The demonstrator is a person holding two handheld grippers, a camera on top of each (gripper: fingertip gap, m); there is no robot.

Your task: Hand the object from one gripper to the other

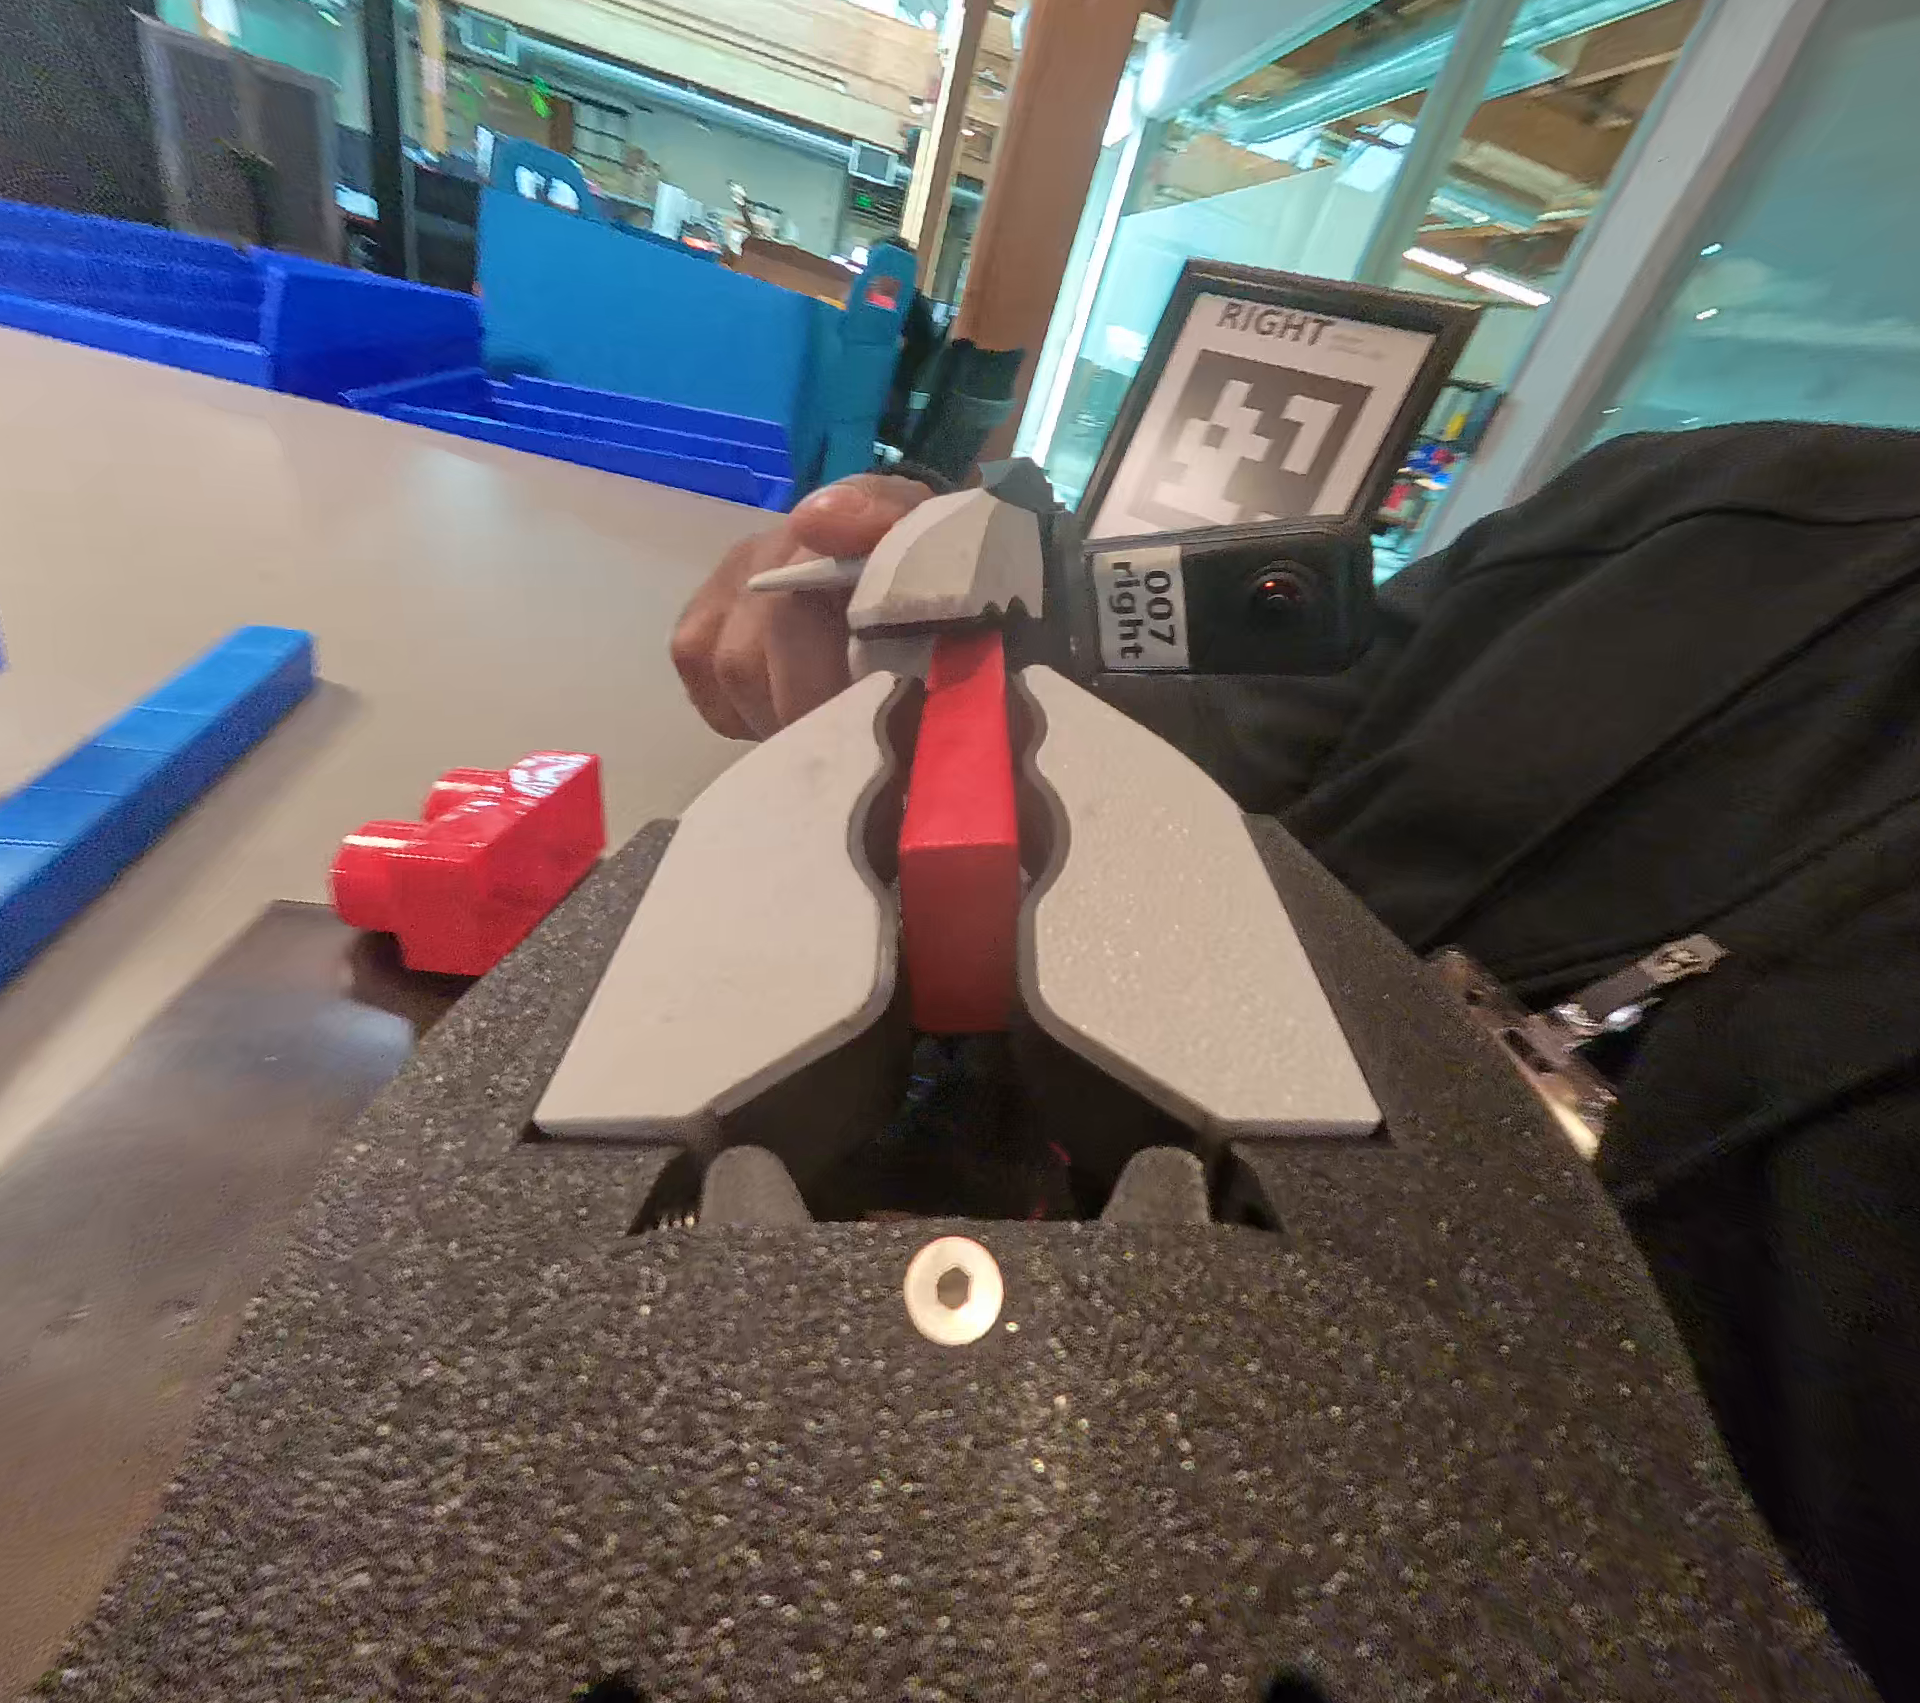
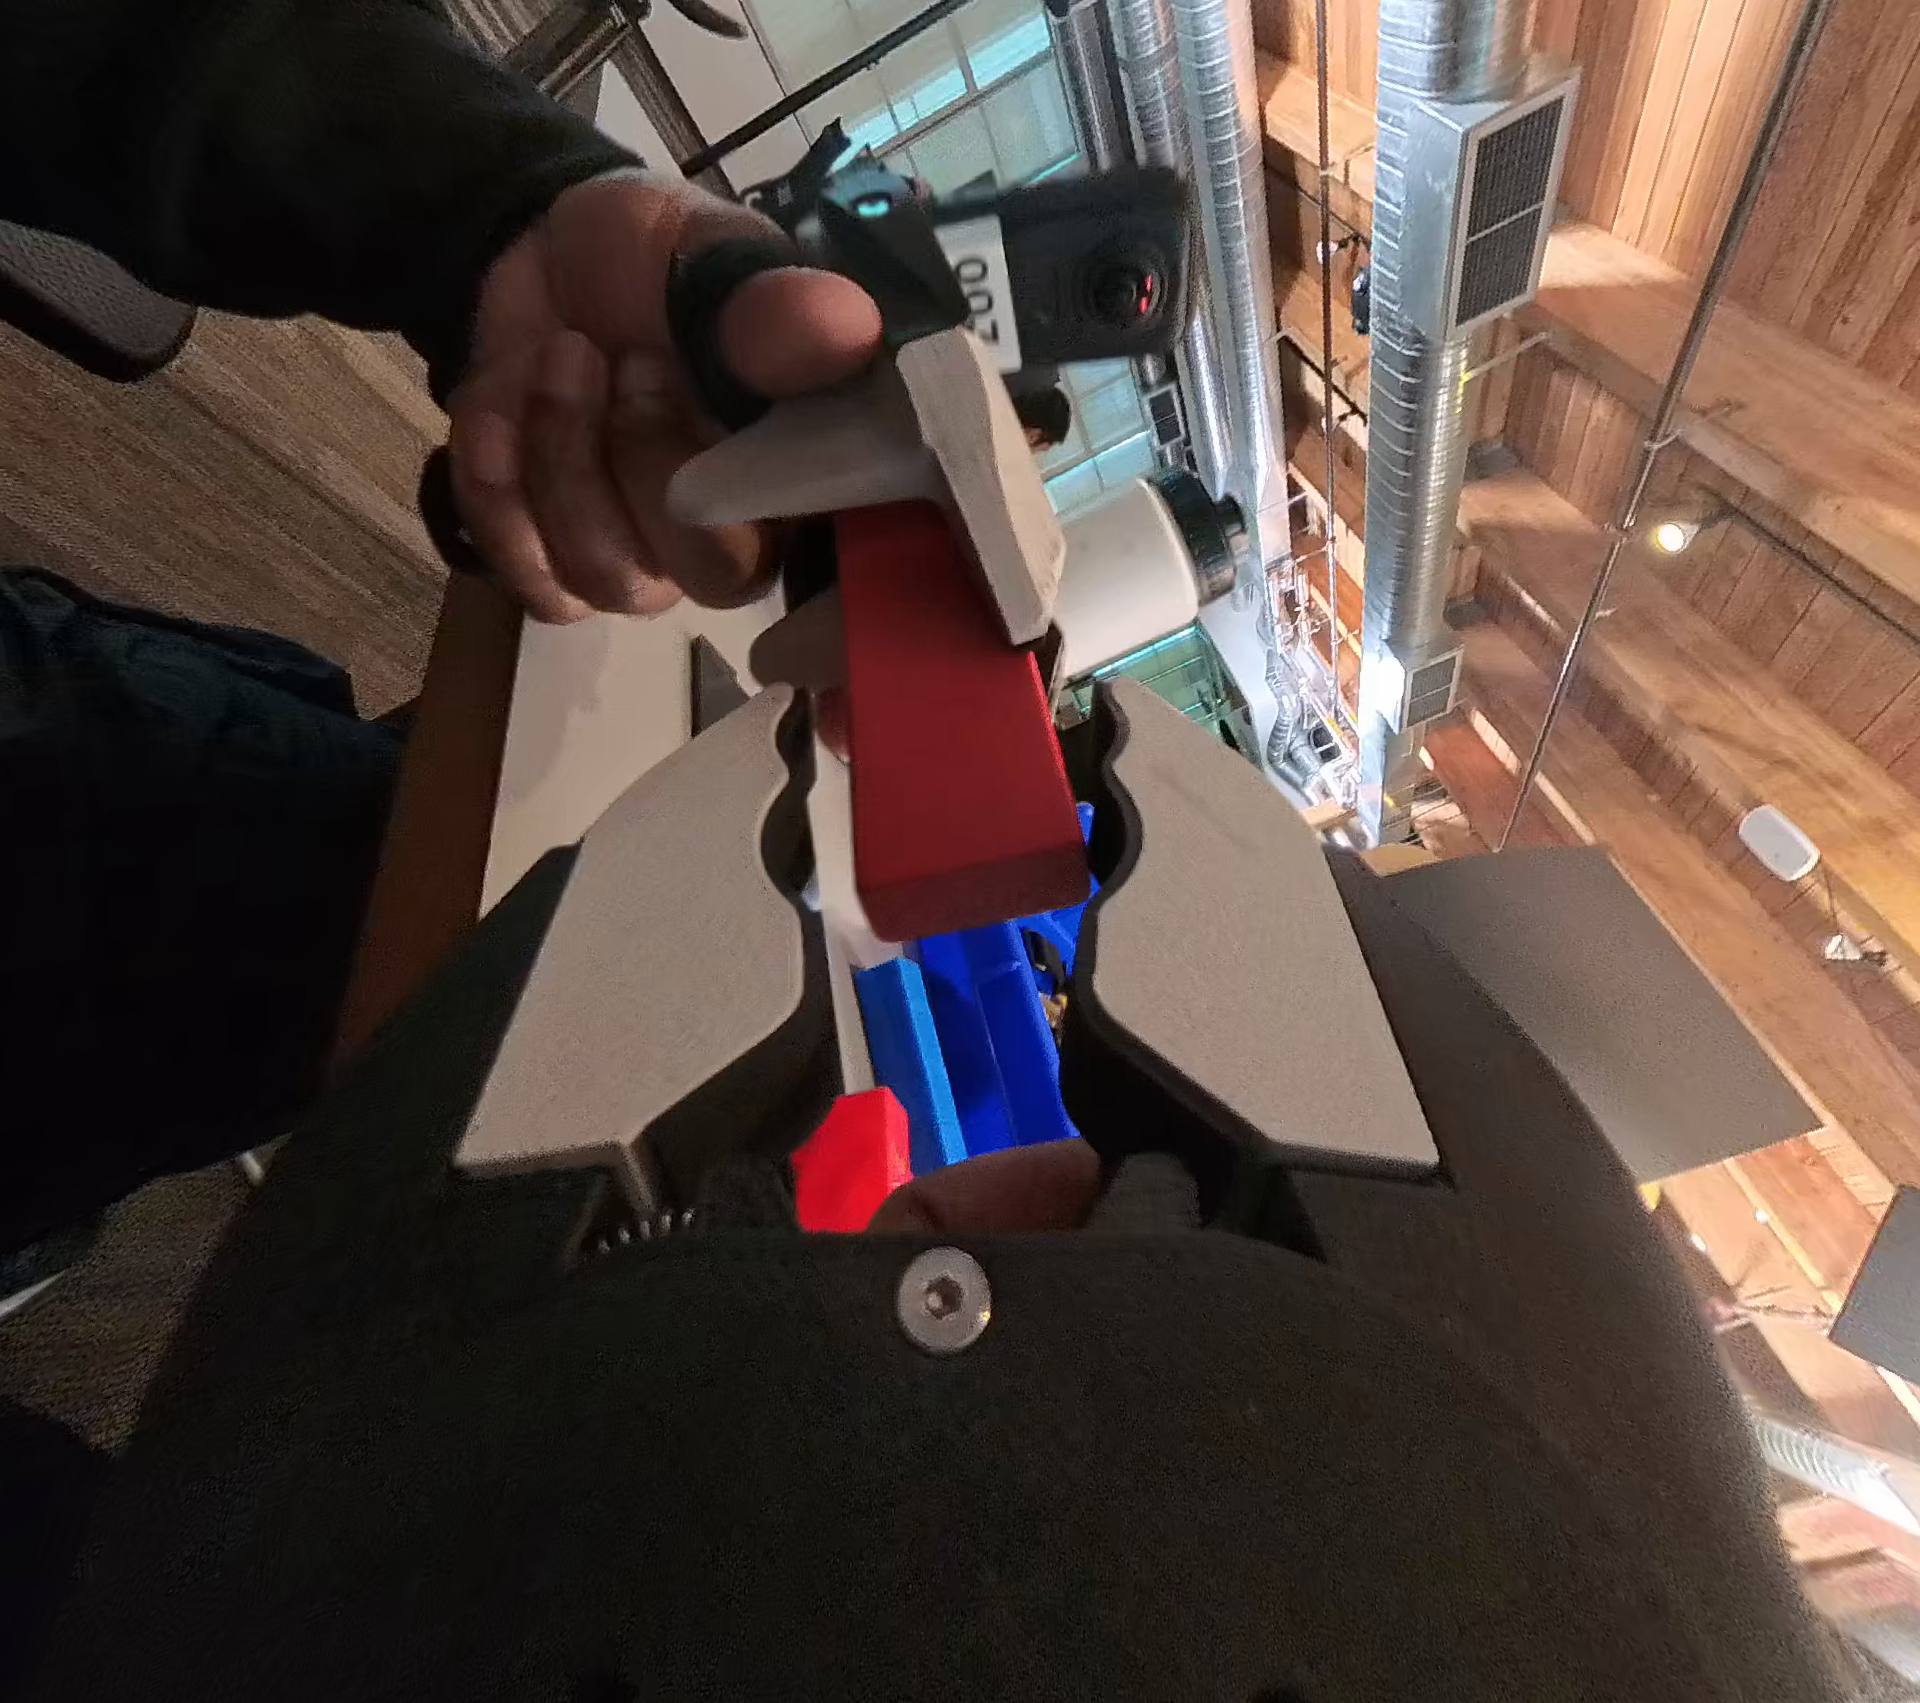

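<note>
So the left gripper (image 1: 958, 687) is clamped on the red bar (image 1: 956, 874). Both grey fingers are pressed flat against its sides, and the bar is held up in the air, sticking out forward. The far end of it is reached by the right gripper (image 1: 914, 614), carried in a hand (image 1: 758, 614) with a black sleeve (image 1: 1558, 718) behind it.

In the right wrist view the right gripper (image 2: 951, 703) is seen spread wide. The bar's end (image 2: 956, 780) sits between the fingers with a gap on each side, so nothing is squeezed there. The other end is pinched by the left gripper, held in the other hand (image 2: 592, 427).

Under all that, a pale beige table (image 1: 364, 531) can be made out. A red stepped block (image 1: 478, 853) and a long blue bar (image 1: 145, 780) are laid on it near each other. Blue bins (image 1: 364, 344) are lined up along the far edge.

The room looks like a workshop: a wooden post (image 1: 1070, 95), glass partitions (image 1: 1558, 95), silver ducts (image 2: 1434, 95) and a timber ceiling (image 2: 1714, 199).

Hard to read:
- The right view is tipped sideways.
- Only slivers of blue and red pieces are caught through the gap under the bar.
- The blue bar is cut off at the frame edge.
- The stepped block is a bit smeared.
</note>
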